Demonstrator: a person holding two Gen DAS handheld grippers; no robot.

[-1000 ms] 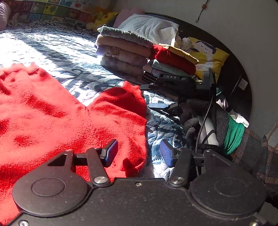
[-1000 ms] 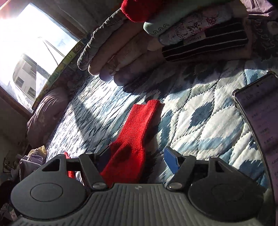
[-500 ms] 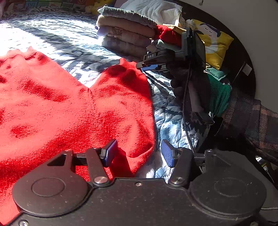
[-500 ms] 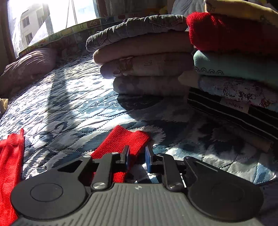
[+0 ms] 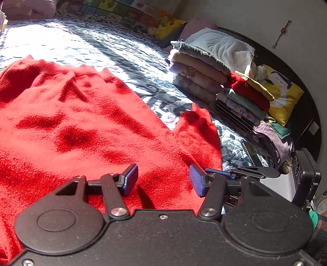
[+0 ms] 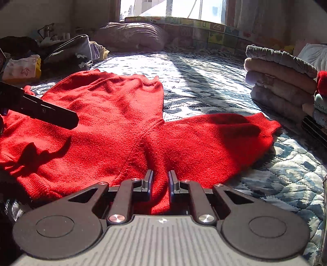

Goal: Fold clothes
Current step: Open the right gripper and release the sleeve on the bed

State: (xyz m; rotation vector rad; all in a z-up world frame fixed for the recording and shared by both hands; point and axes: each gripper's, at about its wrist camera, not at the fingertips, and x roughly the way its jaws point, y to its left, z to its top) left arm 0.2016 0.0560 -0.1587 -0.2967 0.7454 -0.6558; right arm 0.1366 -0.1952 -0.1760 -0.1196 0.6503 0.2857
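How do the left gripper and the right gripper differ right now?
The left gripper is wide open with nothing between its blue pads; the right gripper is nearly shut, pinching a ridge of the red sweater. The left gripper hovers over flat cloth near the sleeve, while the right gripper holds a bunched fold. The left gripper's body is smooth black; the right gripper's is ribbed grey. Both are at the same sweater on the bed.

Hard window (image 6: 173, 8) sunlight, blown-out quilt (image 5: 85, 47) patches, sharp shadows, curved fisheye edges.

Right gripper (image 6: 160, 182) now off the cuff, jaws pinched on red sweater (image 6: 114, 126) fabric near the armpit.
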